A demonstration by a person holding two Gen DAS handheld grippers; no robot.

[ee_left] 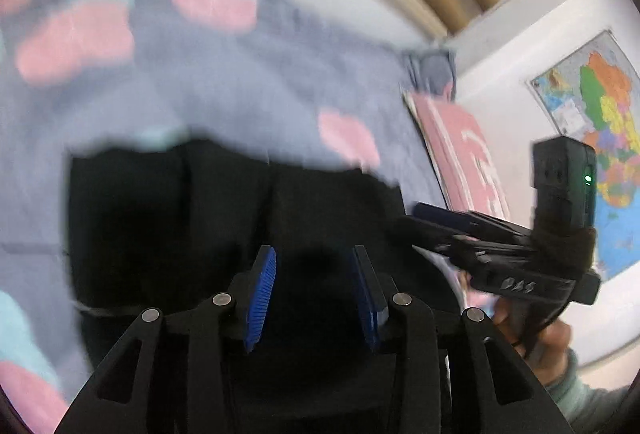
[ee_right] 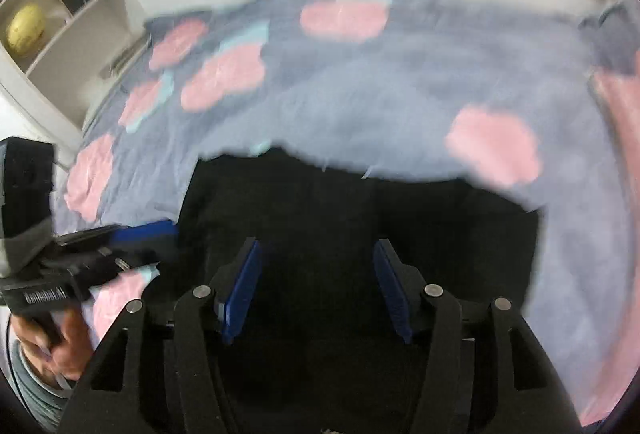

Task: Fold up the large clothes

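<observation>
- Black garment (ee_right: 360,218) lies flat, roughly rectangular, on the bed's blurred grey bedspread (ee_right: 380,94) with soft pink blotches.
- Left gripper (ee_left: 316,286) and right gripper (ee_right: 316,286): ribbed blue pads apart, apparently holding nothing.

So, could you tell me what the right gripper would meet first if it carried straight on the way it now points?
Most likely the black garment spread on the bedspread. The right gripper points down at it with jaws apart and nothing visible between them; the blur hides how far off it is.
</observation>
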